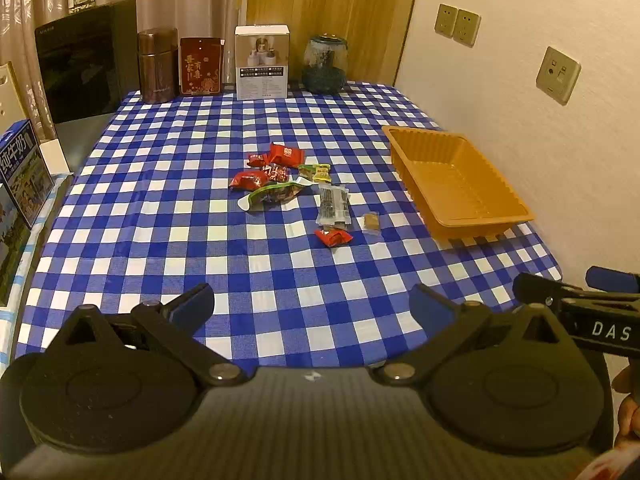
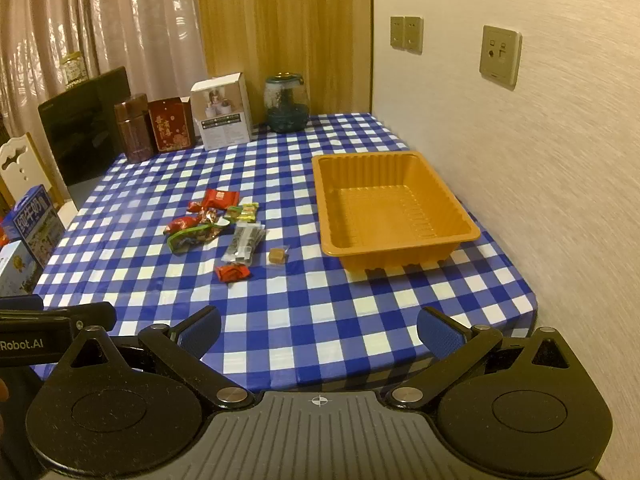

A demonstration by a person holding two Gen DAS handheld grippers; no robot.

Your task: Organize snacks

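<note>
Both the left gripper (image 1: pixel 312 300) and right gripper (image 2: pixel 318 328) hover wide and empty; crinkly snack packets (image 1: pixel 280 184) could slip beside the orange tray (image 2: pixel 400 236).

Blue checked tablecloth (image 1: pixel 160 232), brown canister (image 1: pixel 157 65), red tin (image 1: pixel 201 65), white box (image 1: pixel 262 62), glass jar (image 1: pixel 325 63)

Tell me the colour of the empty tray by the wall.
Orange tray; clearest in the right wrist view.
</note>
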